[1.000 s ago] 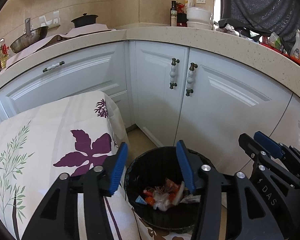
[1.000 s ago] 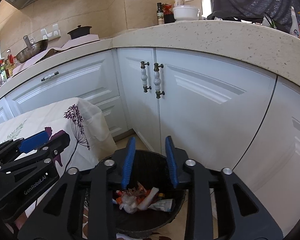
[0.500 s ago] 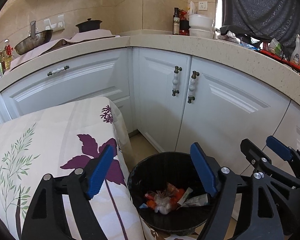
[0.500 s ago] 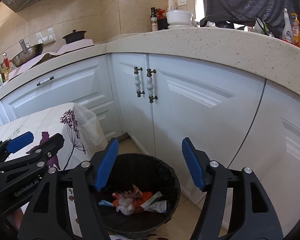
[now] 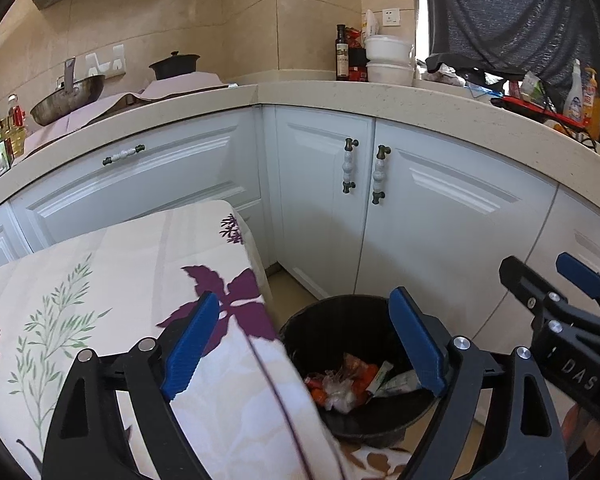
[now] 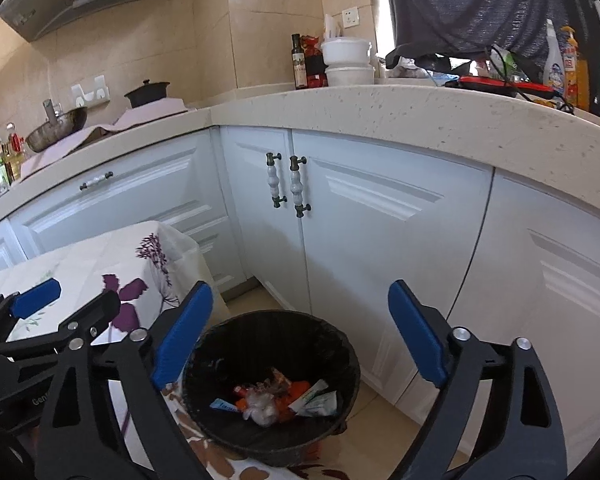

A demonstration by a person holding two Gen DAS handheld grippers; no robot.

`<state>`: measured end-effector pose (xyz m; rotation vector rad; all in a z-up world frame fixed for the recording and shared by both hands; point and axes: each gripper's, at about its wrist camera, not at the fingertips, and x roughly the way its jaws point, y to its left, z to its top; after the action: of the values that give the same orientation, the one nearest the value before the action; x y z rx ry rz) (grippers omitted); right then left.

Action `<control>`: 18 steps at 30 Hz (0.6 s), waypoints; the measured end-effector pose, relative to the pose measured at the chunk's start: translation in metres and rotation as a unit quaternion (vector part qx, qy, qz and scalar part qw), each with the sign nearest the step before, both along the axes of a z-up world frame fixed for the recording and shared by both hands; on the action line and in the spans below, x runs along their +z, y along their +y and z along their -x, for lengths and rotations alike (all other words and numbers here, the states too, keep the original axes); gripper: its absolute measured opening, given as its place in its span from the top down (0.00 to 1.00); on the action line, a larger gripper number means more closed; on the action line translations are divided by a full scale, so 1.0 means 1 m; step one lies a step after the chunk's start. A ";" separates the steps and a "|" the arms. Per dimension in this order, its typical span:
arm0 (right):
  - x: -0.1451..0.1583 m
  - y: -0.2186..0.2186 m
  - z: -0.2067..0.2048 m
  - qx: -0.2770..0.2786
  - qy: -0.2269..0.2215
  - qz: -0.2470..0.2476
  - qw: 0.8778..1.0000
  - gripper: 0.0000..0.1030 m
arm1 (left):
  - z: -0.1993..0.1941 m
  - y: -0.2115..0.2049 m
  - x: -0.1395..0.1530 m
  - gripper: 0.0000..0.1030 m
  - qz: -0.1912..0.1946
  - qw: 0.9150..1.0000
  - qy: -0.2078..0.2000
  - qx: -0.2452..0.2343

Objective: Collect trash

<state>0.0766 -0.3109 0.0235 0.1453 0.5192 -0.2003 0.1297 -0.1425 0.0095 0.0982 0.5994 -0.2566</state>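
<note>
Hovering side by side above the round black plastic waste bin [image 6: 272, 384], the left gripper [image 5: 304, 344] and the right gripper [image 6: 300, 332] both have their blue-padded jaws opening wide, with nothing caught between either pair. The bin stands on the beige tiled floor [image 6: 384, 428], just beside the corner of the floral-printed cream cloth [image 5: 112, 276] that drapes a low piece of furniture, and in front of the white panelled cabinet doors [image 6: 380, 240]. The trash itself, a small heap of crumpled clear plastic, orange wrappers and white sachets [image 6: 280, 396], lies at the bottom of the bin, well below the rim.

Judging by the empty jaws and the heap below, the drop looks done, and the step in hand is probably clearing away to fetch more. To do that well, lift both grippers straight clear of the rim first, so that no finger catches the bin wall and tips it. Keep the two tools apart, since they sit close in both views. Watch the cloth edge beside the left gripper: a snagged fold could drag the fabric over the bin's mouth. Whether more trash remains elsewhere cannot be told from these views.
</note>
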 end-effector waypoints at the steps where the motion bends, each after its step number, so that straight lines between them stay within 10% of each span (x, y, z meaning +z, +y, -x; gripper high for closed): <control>1: 0.001 0.003 0.005 0.001 0.001 0.003 1.000 0.14 | 0.003 0.003 0.001 0.18 -0.001 1.000 -0.001 -0.001; 18: 0.024 0.060 0.076 0.030 -0.007 0.033 0.999 0.12 | 0.069 0.068 0.021 0.18 0.000 1.000 -0.022 0.003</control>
<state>0.0002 -0.2506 0.0474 0.0662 0.5011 -0.1578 0.0604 -0.0748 0.0309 0.1027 0.5556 -0.2487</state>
